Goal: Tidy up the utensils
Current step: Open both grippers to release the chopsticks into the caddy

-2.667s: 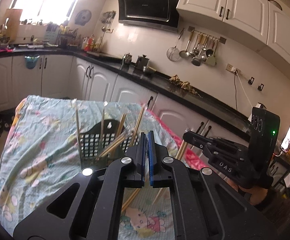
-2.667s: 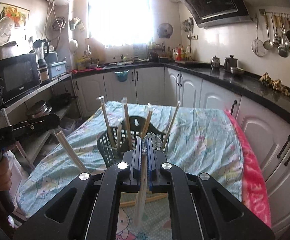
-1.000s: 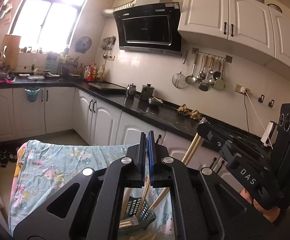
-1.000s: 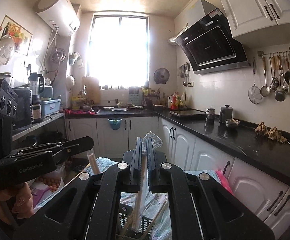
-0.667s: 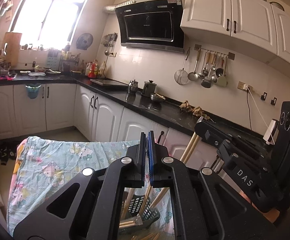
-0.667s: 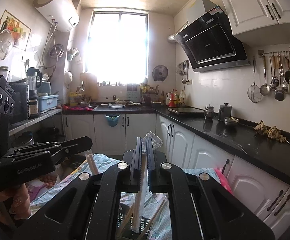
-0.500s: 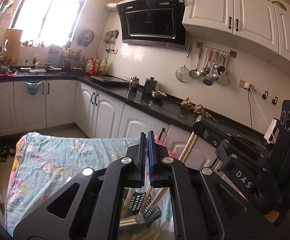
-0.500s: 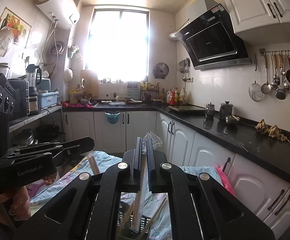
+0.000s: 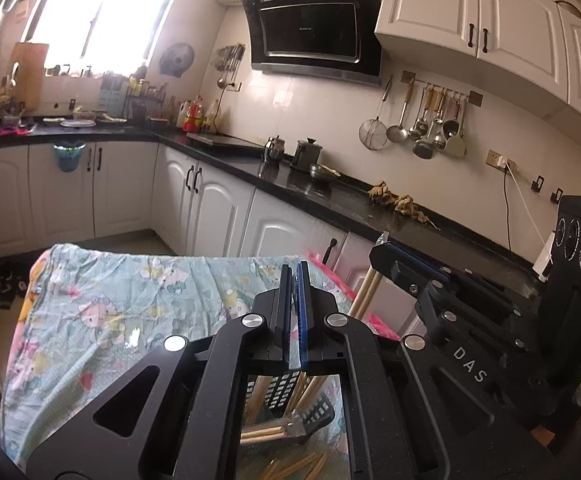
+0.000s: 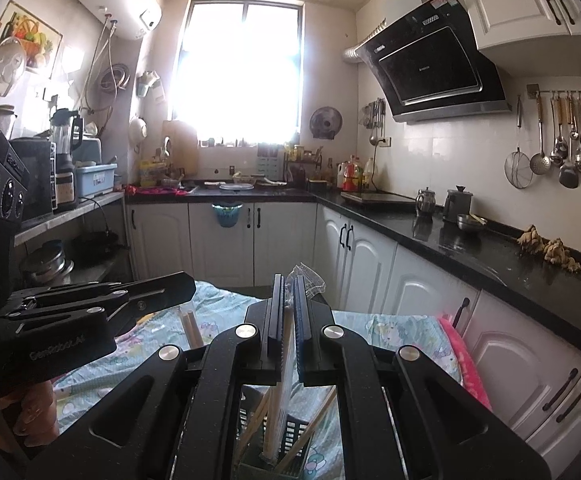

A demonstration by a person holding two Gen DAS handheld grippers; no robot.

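While clamped, chopsticks (image 10: pixel 286 344) overhang basket (image 10: pixel 290 432)

Wooden chopsticks (image 10: pixel 271 420) stand tilted in black mesh basket (image 9: pixel 282 390); others lie loose beside it.

Both grippers are built of matte black speckled plastic, fastened with round silver screws. Blue ribbed pads line the fingers (image 9: pixel 302 312). "DAS" is printed on the right gripper (image 9: pixel 382 246), "GenRobot.AI" on the left gripper (image 10: pixel 188 280).
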